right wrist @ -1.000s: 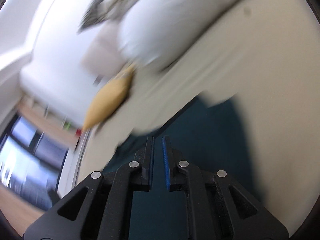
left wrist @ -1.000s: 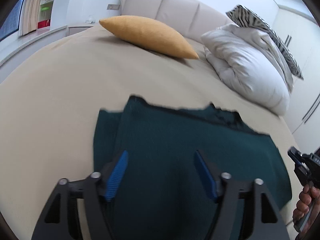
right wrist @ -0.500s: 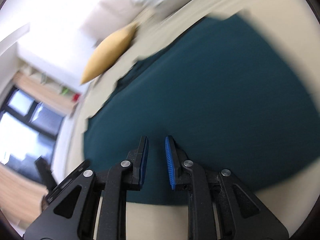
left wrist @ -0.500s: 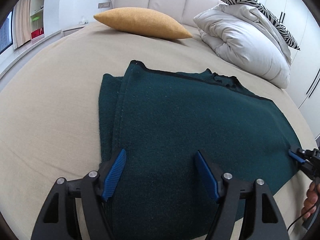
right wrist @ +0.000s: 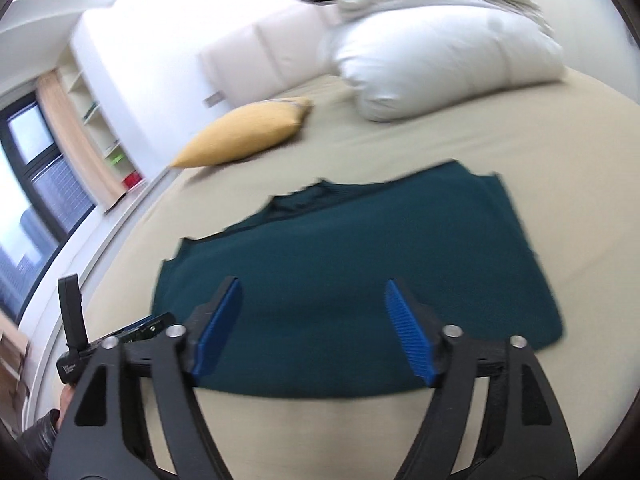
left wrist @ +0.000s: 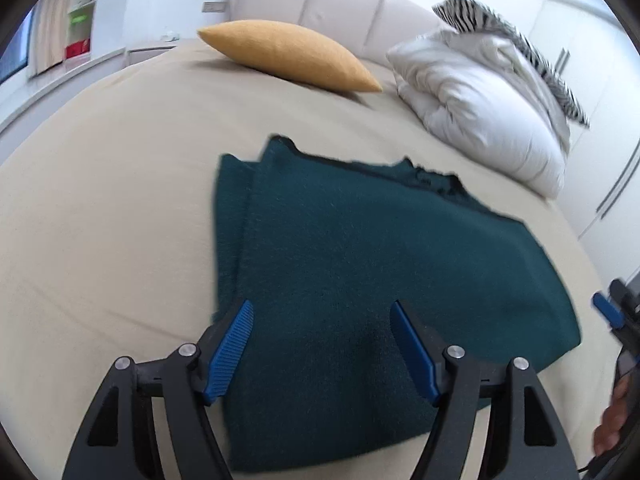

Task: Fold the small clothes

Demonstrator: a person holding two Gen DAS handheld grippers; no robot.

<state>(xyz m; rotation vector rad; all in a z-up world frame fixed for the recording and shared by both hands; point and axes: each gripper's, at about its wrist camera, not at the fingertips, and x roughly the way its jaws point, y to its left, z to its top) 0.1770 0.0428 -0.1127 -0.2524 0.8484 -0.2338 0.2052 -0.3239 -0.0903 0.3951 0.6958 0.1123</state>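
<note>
A folded dark green sweater (left wrist: 360, 280) lies flat on the beige bed (left wrist: 100, 220). The left tongs (left wrist: 322, 344) hover over its near edge, blue pads spread wide with nothing between them. The right tongs (right wrist: 312, 320) are opening above the sweater's near edge, also empty. At 12 o'clock from the sweater lies a mustard pillow (left wrist: 288, 56), at 2 o'clock a white duvet (left wrist: 480, 100).
</note>
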